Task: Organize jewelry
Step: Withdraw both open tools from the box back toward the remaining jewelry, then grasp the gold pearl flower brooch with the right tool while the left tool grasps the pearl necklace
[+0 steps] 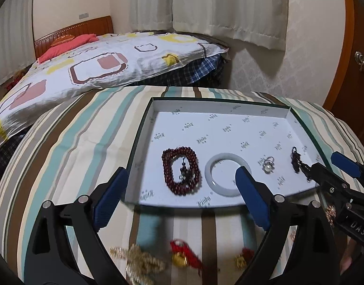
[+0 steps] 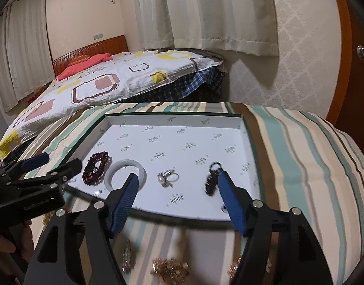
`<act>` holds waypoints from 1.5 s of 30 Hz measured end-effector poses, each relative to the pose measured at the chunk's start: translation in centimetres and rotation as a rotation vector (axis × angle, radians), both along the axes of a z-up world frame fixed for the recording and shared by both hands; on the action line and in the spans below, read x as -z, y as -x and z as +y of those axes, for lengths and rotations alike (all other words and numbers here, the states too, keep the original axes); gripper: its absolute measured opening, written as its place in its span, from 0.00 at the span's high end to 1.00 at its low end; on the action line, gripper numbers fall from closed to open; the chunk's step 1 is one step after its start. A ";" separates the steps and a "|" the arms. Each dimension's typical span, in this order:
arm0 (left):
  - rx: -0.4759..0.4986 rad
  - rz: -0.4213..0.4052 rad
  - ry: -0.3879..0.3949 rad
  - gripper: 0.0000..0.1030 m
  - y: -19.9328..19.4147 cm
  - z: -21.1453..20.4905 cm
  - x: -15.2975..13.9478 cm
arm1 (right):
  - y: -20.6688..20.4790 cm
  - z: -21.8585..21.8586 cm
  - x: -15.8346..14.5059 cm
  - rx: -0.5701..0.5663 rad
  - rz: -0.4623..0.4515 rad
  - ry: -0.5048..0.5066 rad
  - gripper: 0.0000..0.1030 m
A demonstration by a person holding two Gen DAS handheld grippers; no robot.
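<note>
left gripper [image 1: 180, 185]: mine, jaws wide, nothing between them; blue ribbed pads on black arms, over the tray's near edge
right gripper [image 2: 176, 191]: mine, jaws apart, gripping nothing; same blue ribbed pads
tray [image 1: 220, 103]: one, shallow white card box, dark rim, printed logo paper inside, on a striped cloth [image 1: 70, 137]
bead bracelet [image 1: 182, 169]: one, dark red round beads in coiled loops, left in the tray
bangle [image 1: 226, 173]: one, smooth white ring, just right of the beads; my left gripper's right pad crosses it in the left view
ring [image 2: 167, 178]: one, thin metal band with a pearl, mid tray
dark piece [image 2: 212, 178]: one, small black chain or beads, blurred, right in the tray beside my right pad
loose jewelry [image 1: 139, 260]: gold chains and red-gold charms on the cloth in front of the tray, blurred, count unclear
bed [image 1: 106, 64]: one, patterned quilt, behind
</note>
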State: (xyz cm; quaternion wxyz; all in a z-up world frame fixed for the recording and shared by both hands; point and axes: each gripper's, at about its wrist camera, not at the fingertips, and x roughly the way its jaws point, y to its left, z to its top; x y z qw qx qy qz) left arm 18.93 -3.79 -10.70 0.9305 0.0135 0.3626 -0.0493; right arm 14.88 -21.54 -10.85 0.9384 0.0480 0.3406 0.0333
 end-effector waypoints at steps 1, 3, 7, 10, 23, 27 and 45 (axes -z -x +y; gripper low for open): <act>-0.001 -0.006 0.000 0.13 0.6 0.0 -0.2 | 0.5 -0.1 0.0 0.003 -0.001 0.001 0.34; 0.001 -0.017 -0.003 0.13 1.4 0.0 -0.4 | 1.3 -0.3 -0.1 0.010 0.000 0.007 0.34; 0.001 -0.027 -0.008 0.13 3.2 0.1 -0.9 | 2.7 -0.5 0.0 0.020 0.004 0.005 0.34; -0.010 -0.038 -0.002 0.12 4.6 0.4 -1.0 | 3.6 -0.7 0.0 0.025 0.005 0.003 0.34; -0.064 -0.024 -0.015 0.11 9.0 3.0 0.0 | 7.4 -1.5 0.3 0.052 0.000 0.007 0.34; -0.083 -0.035 -0.029 0.11 10.1 3.7 0.3 | 8.5 -2.2 0.9 0.073 0.002 0.005 0.34; -0.107 -0.002 -0.038 0.11 10.5 4.6 2.5 | 7.9 -4.9 4.0 0.149 0.069 0.005 0.41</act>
